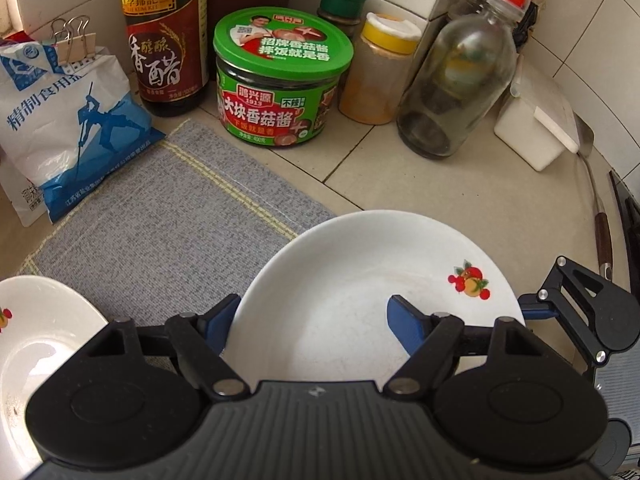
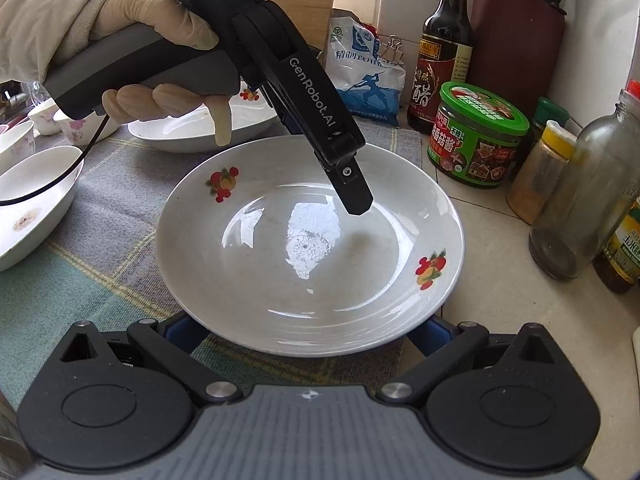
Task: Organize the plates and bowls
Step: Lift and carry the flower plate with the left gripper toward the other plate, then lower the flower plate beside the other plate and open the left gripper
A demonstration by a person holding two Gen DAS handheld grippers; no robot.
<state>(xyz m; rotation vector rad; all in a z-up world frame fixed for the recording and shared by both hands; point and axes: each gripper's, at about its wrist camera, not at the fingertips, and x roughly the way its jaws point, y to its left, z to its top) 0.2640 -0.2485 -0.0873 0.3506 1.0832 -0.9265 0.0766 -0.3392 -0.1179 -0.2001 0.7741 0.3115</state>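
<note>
Tiled counter, jars crowding the far edge. My left gripper [image 1: 308, 320] clamps the plate [image 2: 310, 248] rim; right gripper [image 2: 308, 330] straddles the near rim, grip unclear. The plate could slip, striking the green-lidded jar [image 2: 478, 134].

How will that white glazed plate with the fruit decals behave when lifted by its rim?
The white glazed plate with fruit decals looks ceramic: probably stiff, fairly heavy and breakable. Its glossy glare suggests a slippery surface. The sloped rim may slide between pads, so it could tilt.
</note>
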